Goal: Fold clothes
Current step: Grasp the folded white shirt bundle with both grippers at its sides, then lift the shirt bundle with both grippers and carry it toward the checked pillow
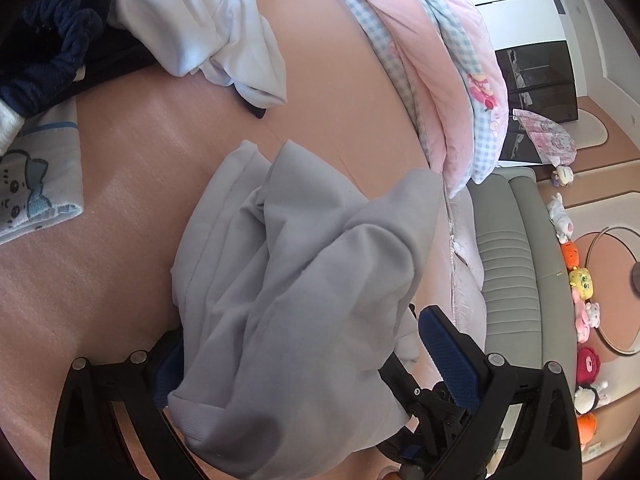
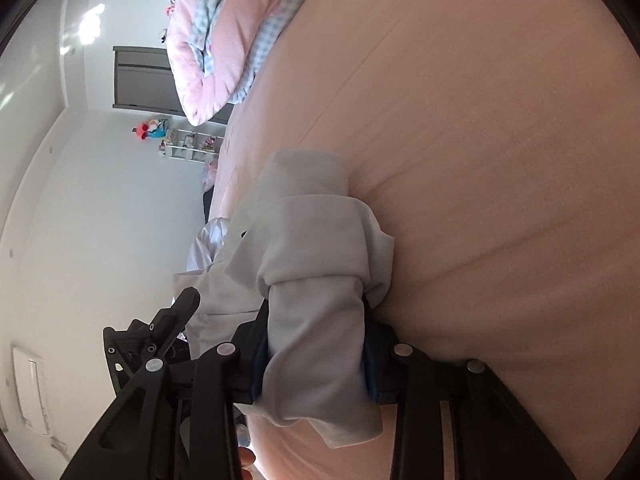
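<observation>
A light grey garment lies bunched on the pink bed sheet. My left gripper straddles its near end with the jaws wide. The right blue pad is bare and the left one is mostly hidden by cloth. In the right wrist view the same grey garment is gathered into a thick roll, and my right gripper is shut on that roll, blue pads pressing both sides. A black finger of my left gripper shows at the left, beside the cloth.
A white garment and a dark navy one lie at the far left. A folded cartoon-print cloth sits left. A pink and blue check quilt is heaped at the back. The bed ends at right, beside a grey bench and plush toys.
</observation>
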Demonstrator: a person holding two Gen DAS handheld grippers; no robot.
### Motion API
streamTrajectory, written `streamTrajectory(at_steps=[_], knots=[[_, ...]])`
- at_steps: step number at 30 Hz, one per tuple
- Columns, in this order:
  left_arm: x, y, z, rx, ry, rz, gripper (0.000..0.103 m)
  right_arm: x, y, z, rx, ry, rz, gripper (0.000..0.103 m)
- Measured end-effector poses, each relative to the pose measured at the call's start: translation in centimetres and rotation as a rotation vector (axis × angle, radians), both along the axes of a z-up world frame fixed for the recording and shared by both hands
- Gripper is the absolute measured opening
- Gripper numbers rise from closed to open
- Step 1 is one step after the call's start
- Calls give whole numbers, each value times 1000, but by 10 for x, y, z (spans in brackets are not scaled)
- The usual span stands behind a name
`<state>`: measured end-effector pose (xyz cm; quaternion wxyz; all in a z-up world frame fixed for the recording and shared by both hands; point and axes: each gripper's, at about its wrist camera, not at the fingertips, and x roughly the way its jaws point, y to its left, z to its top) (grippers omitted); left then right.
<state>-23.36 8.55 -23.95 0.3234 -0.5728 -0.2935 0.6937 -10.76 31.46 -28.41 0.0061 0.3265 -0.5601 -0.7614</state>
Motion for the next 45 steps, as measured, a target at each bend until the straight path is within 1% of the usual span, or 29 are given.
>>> streamTrajectory(at_steps=[2, 4, 7, 8, 11, 12, 13, 14, 15, 16, 17, 19, 21, 23, 25, 26, 27, 28, 31, 33, 36, 40, 45], knots=[[1, -3, -1, -14, 7, 31, 90, 0, -3, 3, 23, 3, -10, 39], [2, -9, -4, -29, -2, 65, 68, -1, -5, 5, 25, 1, -19, 42], [4, -16, -7, -12, 4, 80, 60, -4, -9, 9, 53, 3, -19, 48], [4, -15, -6, -18, 12, 81, 60, -4, -11, 11, 67, 3, -19, 50], [4, -10, -4, -36, 33, 89, 60, -6, -24, 19, 162, 10, -13, 62], [4, -9, -4, -41, 38, 92, 60, -8, -31, 23, 207, 13, -2, 70], [4, -9, -3, -43, 42, 91, 60, -12, -38, 27, 259, 4, 25, 78], [5, -9, -3, -44, 46, 90, 60, -18, -45, 31, 312, -7, 57, 82], [6, -11, -3, -42, 52, 87, 60, -23, -52, 35, 365, -18, 89, 88], [7, -12, -3, -40, 59, 84, 60, -27, -55, 37, 394, -27, 120, 94], [8, -14, -4, -39, 65, 80, 60, -31, -58, 39, 415, -36, 150, 95], [9, -13, -3, -41, 84, 77, 61, -33, -54, 39, 391, -40, 153, 95], [9, -10, -2, -44, 97, 78, 62, -32, -46, 36, 340, -32, 131, 94], [9, -9, -2, -47, 101, 78, 62, -27, -41, 34, 313, -37, 115, 85], [8, -10, -4, -48, 100, 77, 62, -21, -38, 32, 308, -53, 109, 72], [9, -11, -4, -47, 101, 77, 62, -18, -36, 30, 306, -60, 106, 69], [9, -10, -5, -50, 104, 76, 62, -16, -34, 29, 295, -65, 99, 62], [9, -9, -4, -58, 114, 69, 62, -14, -31, 27, 276, -66, 91, 57], [11, -4, -1, -91, 152, 48, 62, -12, -26, 25, 250, -62, 90, 50], [13, -1, 3, -115, 177, 41, 60, -13, -28, 30, 281, -74, 97, 49], [14, -3, 3, -122, 171, 55, 59, -14, -33, 38, 348, -98, 110, 48], [18, -1, 4, -158, 221, 46, 59, -18, -38, 44, 407, -130, 132, 48], [18, 0, 4, -163, 227, 52, 59, -19, -35, 42, 394, -133, 138, 48]])
